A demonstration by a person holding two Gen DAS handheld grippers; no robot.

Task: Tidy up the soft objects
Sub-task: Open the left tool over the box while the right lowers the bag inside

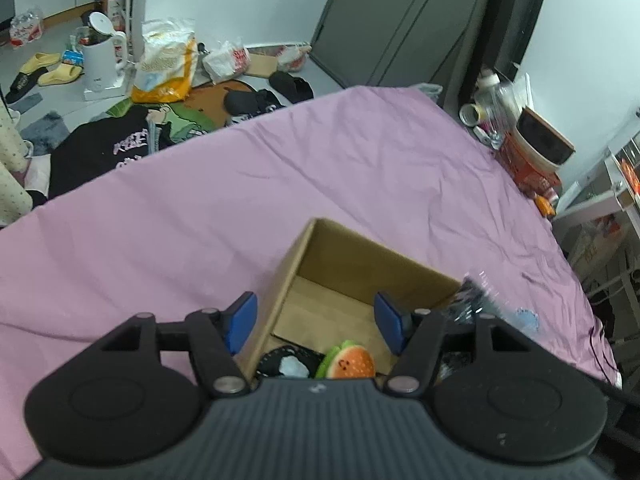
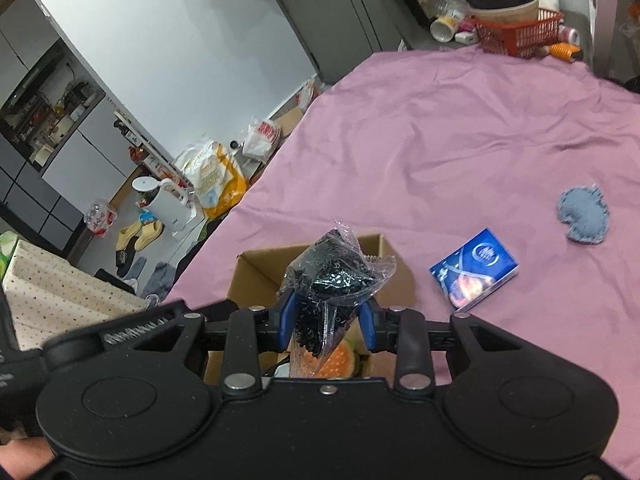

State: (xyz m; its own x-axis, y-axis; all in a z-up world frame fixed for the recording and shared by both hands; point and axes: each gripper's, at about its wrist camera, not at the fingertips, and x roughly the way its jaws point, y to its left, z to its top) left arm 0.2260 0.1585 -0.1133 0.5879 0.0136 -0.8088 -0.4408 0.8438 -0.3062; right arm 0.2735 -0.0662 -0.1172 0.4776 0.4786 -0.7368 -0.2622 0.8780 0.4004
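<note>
An open cardboard box point(image 1: 360, 256) point(image 2: 256, 270) stands on the pink sheet. Inside lie a plush burger point(image 1: 352, 362) point(image 2: 340, 360) and a black-and-white soft item point(image 1: 286, 364). My left gripper point(image 1: 316, 320) hangs open above the box's near-left corner, nothing between its blue pads. My right gripper point(image 2: 326, 324) is shut on a clear bag of black beads point(image 2: 334, 276), held over the box; that bag shows blurred at the box's right edge point(image 1: 476, 296) in the left wrist view. A blue-grey plush point(image 2: 584, 216) point(image 1: 526, 318) and a blue packet point(image 2: 474, 274) lie on the sheet to the right.
The pink sheet point(image 1: 280, 184) covers a wide bed or table. At its far right edge stand a red basket point(image 2: 516, 34), bottles and a bowl. On the floor to the left lie clothes point(image 1: 104, 148), bags, slippers and a white kettle point(image 1: 102, 60).
</note>
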